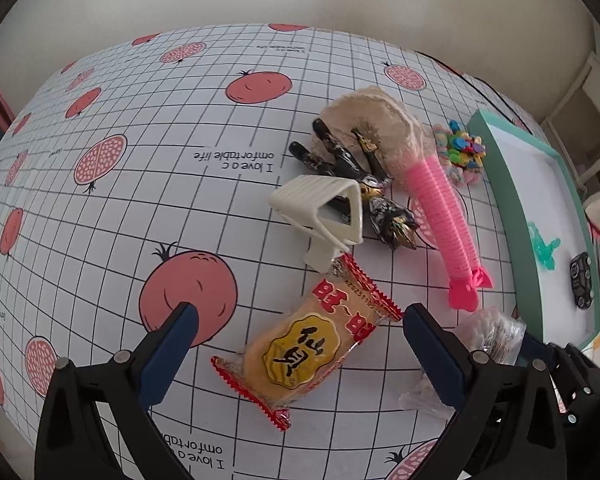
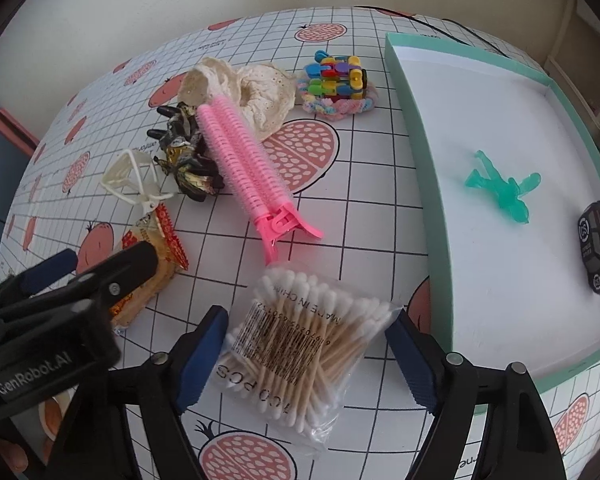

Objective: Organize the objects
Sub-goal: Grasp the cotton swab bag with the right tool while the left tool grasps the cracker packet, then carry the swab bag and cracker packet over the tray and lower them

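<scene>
Right gripper (image 2: 306, 354) nearest me, pointing steeply down, jaws apart on either side of the cotton swab bag (image 2: 300, 354); pads not pressing it that I can see. The bag lies flat on the tabletop (image 2: 360, 208), swabs running slantwise across the gap, not square to it. Left gripper (image 1: 300, 346) likewise spread wide over the snack packet (image 1: 306, 346), nothing gripped; the packet's long axis runs diagonally between its jaws. Right hand is nearer the tray (image 2: 440, 240), which sits just beside the bag on its right. I judge the bag goes there next. Beyond: pink hair clip (image 2: 244, 164), white clip (image 2: 134, 182), dark toy figure (image 2: 186, 152), lace cloth (image 2: 256, 92).
</scene>
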The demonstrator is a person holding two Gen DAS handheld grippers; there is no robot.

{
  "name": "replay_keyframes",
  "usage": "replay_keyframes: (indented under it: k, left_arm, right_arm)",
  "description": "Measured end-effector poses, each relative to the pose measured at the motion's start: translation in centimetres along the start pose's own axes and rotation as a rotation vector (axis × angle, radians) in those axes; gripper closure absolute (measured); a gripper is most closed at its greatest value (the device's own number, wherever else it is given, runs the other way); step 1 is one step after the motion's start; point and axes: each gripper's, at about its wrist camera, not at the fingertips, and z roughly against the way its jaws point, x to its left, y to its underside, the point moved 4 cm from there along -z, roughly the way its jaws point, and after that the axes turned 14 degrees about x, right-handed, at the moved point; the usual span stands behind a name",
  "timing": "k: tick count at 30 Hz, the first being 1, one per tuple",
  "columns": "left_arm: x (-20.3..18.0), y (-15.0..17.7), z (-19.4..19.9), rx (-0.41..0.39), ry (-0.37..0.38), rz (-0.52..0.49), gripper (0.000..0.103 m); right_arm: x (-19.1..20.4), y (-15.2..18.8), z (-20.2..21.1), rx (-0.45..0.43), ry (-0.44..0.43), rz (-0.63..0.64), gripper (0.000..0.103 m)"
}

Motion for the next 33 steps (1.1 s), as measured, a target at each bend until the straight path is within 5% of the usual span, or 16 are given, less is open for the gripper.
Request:
replay_keyframes:
  k: [7,14,24,33]
  left_arm:
    - [-1.0,0.3,-0.7,0.033,-0.024,-0.027,0.014]
    - [-1.8,0.6,-1.2,0.075,-0.047,-0.048,0.038]
    - [-2.6,1.0,-1.1,0.103,-0.066,-0.081,0.063]
    - [-2.7,1.4,0.4,0.086,-0.088,-0.075,0.064]
  right_arm:
    - [-0.1,0.3,0.1,0.011,0.039,0.029,0.03]
    - [-1.5,1.0,0.9,0.016,0.025,0.027,0.046]
    - [-3.2,1.8,1.7,0.034,-0.012,0.032,0.052]
    - [-4.2,2.4,4.0,-0.014,-0.02,0.073,0.052]
